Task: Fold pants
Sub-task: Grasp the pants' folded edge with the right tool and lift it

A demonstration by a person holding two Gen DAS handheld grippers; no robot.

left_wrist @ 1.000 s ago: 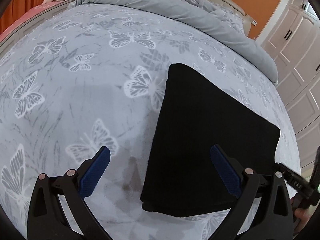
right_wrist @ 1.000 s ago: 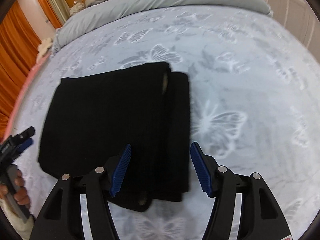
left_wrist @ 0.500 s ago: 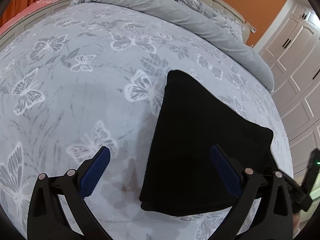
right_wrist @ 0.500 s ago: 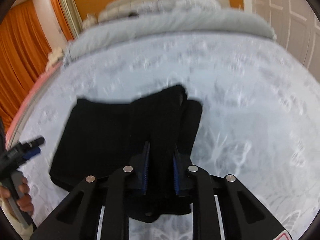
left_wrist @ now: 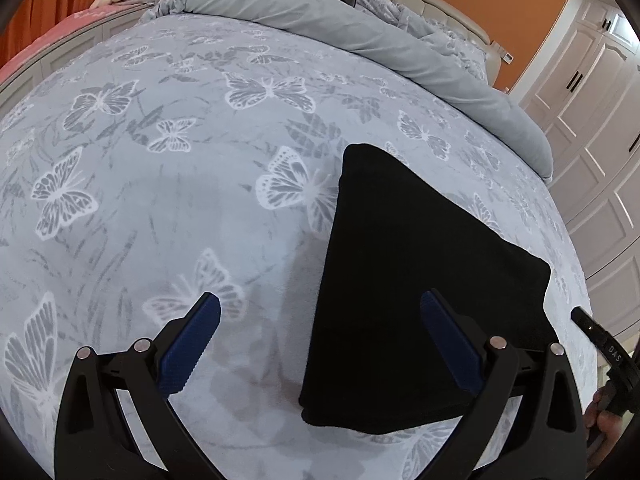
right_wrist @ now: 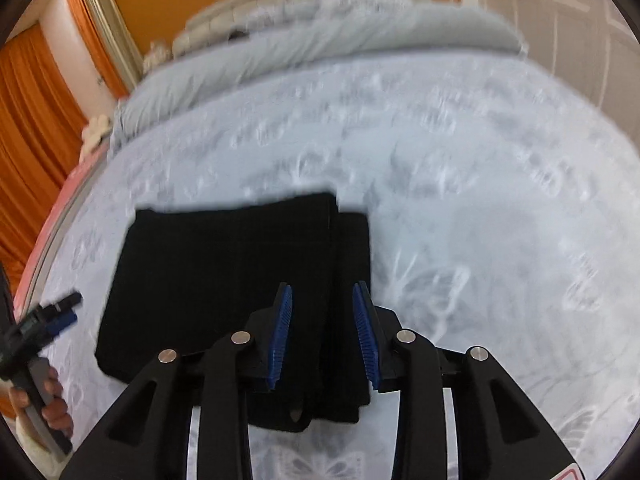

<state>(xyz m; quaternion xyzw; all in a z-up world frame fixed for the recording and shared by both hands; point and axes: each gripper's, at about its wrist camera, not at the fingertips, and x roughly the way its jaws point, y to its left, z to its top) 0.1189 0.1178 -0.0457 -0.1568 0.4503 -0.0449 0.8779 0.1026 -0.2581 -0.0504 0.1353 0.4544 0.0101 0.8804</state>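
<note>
The black folded pants (left_wrist: 420, 280) lie flat as a rectangle on the butterfly-print bed cover (left_wrist: 160, 200). My left gripper (left_wrist: 320, 300) hangs above the cover with its jaws wide open; the pants' left edge lies below the gap, untouched. In the right wrist view the pants (right_wrist: 224, 280) reach under my right gripper (right_wrist: 323, 288), which hovers over their right-hand folded strip. Its jaws are opening and the blue pads (right_wrist: 283, 332) press on nothing. The left gripper (right_wrist: 48, 316) also shows there at the left edge, in a hand (right_wrist: 52, 400).
A rolled grey duvet (left_wrist: 360, 28) lies across the far end of the bed before a padded headboard. White wardrobe doors (left_wrist: 600, 120) stand to the right. Orange curtains (right_wrist: 32, 140) hang on the left. The right wrist view is blurred.
The right gripper's jaws closed to a narrow gap over the pants' right strip, then parted again while the gripper rose and drew back. The left gripper stayed in place, open.
</note>
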